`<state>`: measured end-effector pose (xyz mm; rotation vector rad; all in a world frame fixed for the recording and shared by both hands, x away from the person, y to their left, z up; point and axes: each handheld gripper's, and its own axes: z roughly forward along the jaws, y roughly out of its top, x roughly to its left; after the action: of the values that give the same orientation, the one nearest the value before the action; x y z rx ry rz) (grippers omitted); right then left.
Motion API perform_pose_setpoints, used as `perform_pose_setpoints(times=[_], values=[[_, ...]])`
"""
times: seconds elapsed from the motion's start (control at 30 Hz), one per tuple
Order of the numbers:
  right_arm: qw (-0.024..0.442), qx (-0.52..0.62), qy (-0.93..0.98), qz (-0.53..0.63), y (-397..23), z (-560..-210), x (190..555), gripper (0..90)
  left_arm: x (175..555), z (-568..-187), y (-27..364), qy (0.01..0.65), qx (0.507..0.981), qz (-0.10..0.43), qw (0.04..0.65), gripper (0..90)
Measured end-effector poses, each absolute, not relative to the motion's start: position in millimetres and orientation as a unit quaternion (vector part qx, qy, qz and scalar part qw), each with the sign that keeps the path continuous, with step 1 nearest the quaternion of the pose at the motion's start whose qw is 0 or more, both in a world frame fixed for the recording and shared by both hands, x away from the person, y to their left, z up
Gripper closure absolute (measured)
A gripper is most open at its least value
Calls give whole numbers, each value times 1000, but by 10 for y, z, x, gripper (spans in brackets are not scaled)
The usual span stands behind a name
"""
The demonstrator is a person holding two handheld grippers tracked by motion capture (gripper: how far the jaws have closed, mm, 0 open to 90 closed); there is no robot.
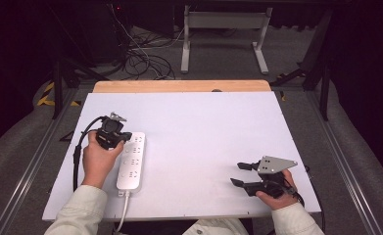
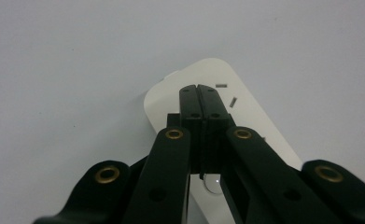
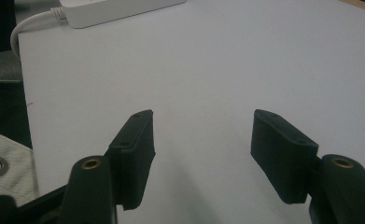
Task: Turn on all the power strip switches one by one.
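A white power strip lies lengthwise on the left part of the white table, with its cord running off the near edge. My left gripper is shut with nothing between its jaws. In the left gripper view its joined tips sit over the rounded far end of the strip, beside some socket slots; whether they touch it I cannot tell. My right gripper rests low at the near right, jaws open and empty. In the right gripper view it faces bare tabletop, with the strip far off.
A wooden strip borders the table's far edge. Beyond it are a metal stand and tangled cables on the floor. Rails run along both sides of the table. A pale sleeve shows at the right gripper view's lower left.
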<state>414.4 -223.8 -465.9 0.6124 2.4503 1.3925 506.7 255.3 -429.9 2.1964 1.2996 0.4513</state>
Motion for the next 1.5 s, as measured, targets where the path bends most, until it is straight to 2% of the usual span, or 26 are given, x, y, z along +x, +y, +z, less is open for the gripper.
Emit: perform_pose_setpoints(times=[0.9, 1.3, 1.5], values=[[127, 211, 842, 480, -2238, -4662, 4145, 401, 5164, -4424, 2537, 493, 812, 168, 261, 900], [127, 209, 842, 481, -2243, -4657, 4139, 401, 5138, -4447, 2469, 483, 819, 197, 240, 900], [128, 208, 841, 482, -2247, -4652, 4132, 401, 5128, -4470, 2509, 490, 812, 186, 258, 900]])
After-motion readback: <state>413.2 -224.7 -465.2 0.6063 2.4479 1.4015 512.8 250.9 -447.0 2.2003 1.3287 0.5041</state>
